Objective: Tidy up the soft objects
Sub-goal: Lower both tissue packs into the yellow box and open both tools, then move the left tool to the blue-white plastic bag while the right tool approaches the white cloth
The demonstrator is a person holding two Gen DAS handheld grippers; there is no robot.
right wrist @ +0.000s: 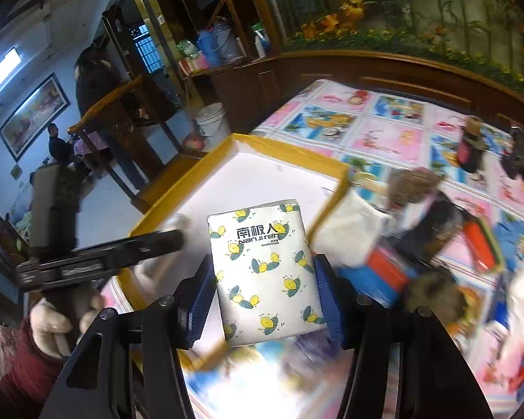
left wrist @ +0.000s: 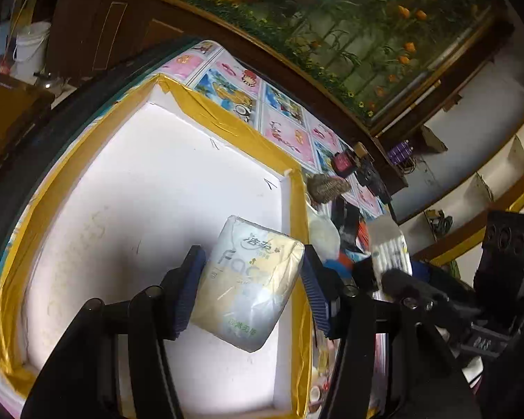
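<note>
lemon-print tissue pack (right wrist: 267,272) (upright) between right gripper (right wrist: 265,279) pads

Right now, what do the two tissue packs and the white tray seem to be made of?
Cream tissue pack: thin glossy plastic film, since light glares on its wrinkles. Lemon-print tissue pack: similar printed film, smoother, with less shine; its contents are hidden. White tray: probably foam board or painted card, matte and scuffed, its rim wrapped in shiny yellow tape.

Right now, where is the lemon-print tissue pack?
Right wrist view: the white lemon-print tissue pack sits clamped in the right hand-held gripper, beside the yellow-taped white tray.
</note>
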